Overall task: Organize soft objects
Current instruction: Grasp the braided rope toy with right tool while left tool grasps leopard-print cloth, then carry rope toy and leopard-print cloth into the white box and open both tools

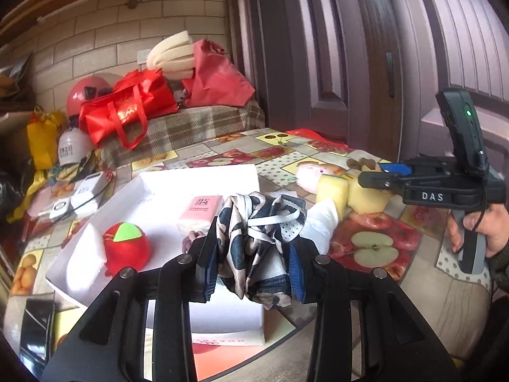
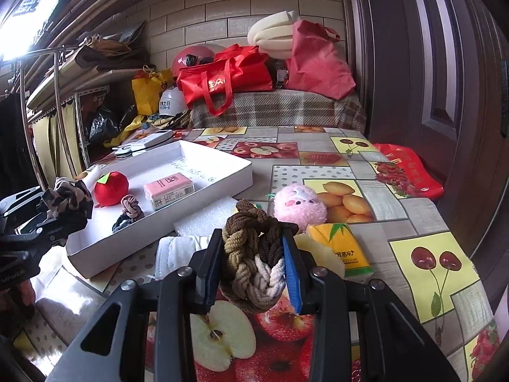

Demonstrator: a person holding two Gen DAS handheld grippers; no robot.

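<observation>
My left gripper [image 1: 254, 238] is shut on a crumpled navy-and-cream patterned scrunchie [image 1: 257, 213], held just above the near edge of the white tray [image 1: 197, 172]. Inside the tray lie a red plush apple [image 1: 126, 248] and a pink tissue pack [image 1: 198, 213]. In the right wrist view, my right gripper [image 2: 253, 235] is shut on a braided brown, beige and white hair tie [image 2: 251, 264], lifted off the fruit-print tablecloth. A small braided tie [image 2: 130, 207] also lies in the tray [image 2: 222, 162]. At the left edge of that view is the left gripper [image 2: 44, 213] with the scrunchie.
On the cloth to the right of the tray lie a pink plush [image 2: 299, 207], a yellow tissue pack [image 2: 343, 248], yellow sponges [image 1: 334, 191], a white foam sheet [image 2: 203, 219] and a white cloth [image 2: 178, 251]. Red bags [image 2: 222, 76] and helmets are piled behind; a dark door stands to the right.
</observation>
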